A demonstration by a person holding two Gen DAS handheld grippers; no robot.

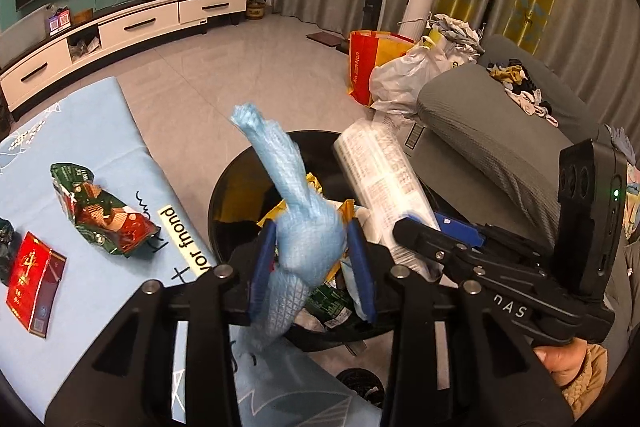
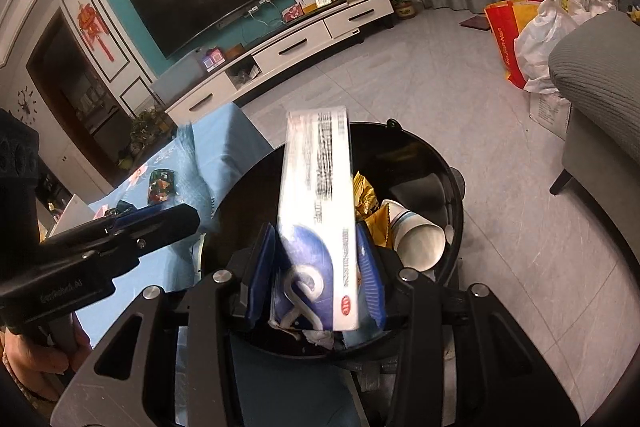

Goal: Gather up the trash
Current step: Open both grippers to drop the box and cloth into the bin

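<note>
Print on white-and-blue box (image 2: 316,211) blurred, unreadable. Bin (image 2: 420,151) contents half hidden behind both tongs. Left tongs (image 1: 312,263) clamped on crumpled blue glove (image 1: 296,211), right tongs (image 2: 316,267) clamped on box, both above bin. Green snack wrapper (image 1: 104,215) and red packet (image 1: 34,283) near bench (image 1: 80,119) edge.

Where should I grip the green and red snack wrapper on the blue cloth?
Take the green and red snack wrapper across its narrow crumpled waist, coming straight down from above. It lies flat and loose on the blue cloth, so a side approach would likely only push it. The red box lies nearby, so stay to the bin side.
</note>
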